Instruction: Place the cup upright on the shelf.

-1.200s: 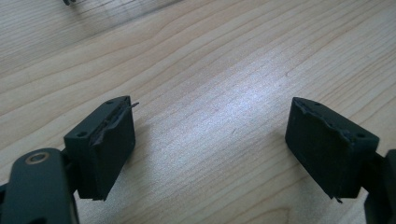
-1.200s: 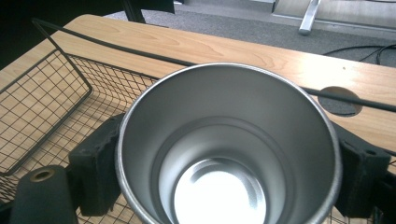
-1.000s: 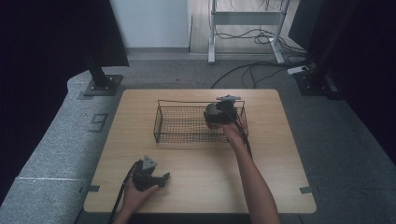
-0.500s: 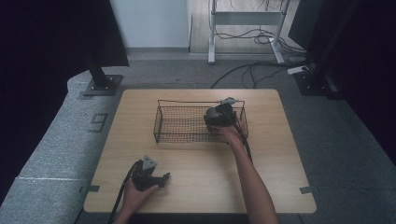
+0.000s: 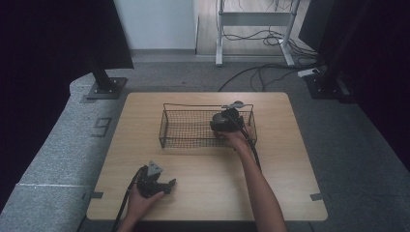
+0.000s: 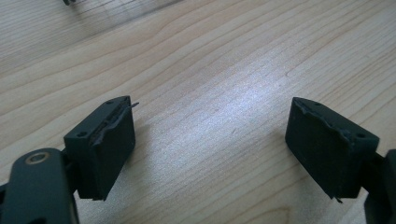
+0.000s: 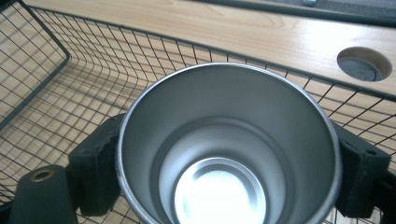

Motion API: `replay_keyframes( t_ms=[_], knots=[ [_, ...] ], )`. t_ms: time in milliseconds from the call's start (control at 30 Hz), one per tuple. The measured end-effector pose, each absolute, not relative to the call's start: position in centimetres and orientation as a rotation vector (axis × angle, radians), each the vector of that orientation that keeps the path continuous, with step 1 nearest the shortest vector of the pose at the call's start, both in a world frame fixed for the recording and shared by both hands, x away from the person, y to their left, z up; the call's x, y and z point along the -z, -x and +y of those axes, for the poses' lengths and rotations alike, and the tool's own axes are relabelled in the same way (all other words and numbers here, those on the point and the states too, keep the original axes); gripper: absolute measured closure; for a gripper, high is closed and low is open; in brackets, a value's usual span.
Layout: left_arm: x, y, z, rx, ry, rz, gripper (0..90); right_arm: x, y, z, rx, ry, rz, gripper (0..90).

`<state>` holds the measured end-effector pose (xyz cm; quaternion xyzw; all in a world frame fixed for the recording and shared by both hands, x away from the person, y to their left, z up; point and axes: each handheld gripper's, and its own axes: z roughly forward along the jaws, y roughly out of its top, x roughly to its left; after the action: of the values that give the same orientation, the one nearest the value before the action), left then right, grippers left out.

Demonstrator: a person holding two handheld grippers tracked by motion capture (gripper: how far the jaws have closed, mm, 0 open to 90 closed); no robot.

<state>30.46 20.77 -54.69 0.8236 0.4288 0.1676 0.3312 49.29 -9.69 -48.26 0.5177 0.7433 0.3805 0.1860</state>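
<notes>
The right claw (image 7: 224,172) clenched a steel cup (image 7: 229,149) by its outer walls, inside the wire basket (image 5: 183,130). Rigid and probably slick, it wanted a firm side grip. At seven o'clock on the desk (image 5: 208,169), the left claw (image 6: 210,144) sat released.

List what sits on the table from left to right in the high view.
Left tool, open on the bare wood → wire basket → right tool, over the basket's right end, gripping a metal cup, as the right gripper view shows.
</notes>
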Motion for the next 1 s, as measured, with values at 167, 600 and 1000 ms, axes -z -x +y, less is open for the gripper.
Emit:
replay_keyframes(
  t_ms=[167, 600, 1000],
  knots=[
    [54.69, -30.46, 20.78, -0.438, -2.152, 1.121, 15.9, 48.69, -49.36, -9.57, -1.034, -1.453, 2.118, 13.8],
    [54.69, -30.46, 20.79, -0.436, -2.151, 1.122, 15.9, 48.94, -49.49, -9.41, -0.967, -1.442, 2.149, 13.7],
    [54.69, -30.46, 20.79, -0.436, -2.151, 1.122, 16.0, 49.02, -49.63, -9.7, -0.979, -1.48, 2.149, 13.6]
  ],
)
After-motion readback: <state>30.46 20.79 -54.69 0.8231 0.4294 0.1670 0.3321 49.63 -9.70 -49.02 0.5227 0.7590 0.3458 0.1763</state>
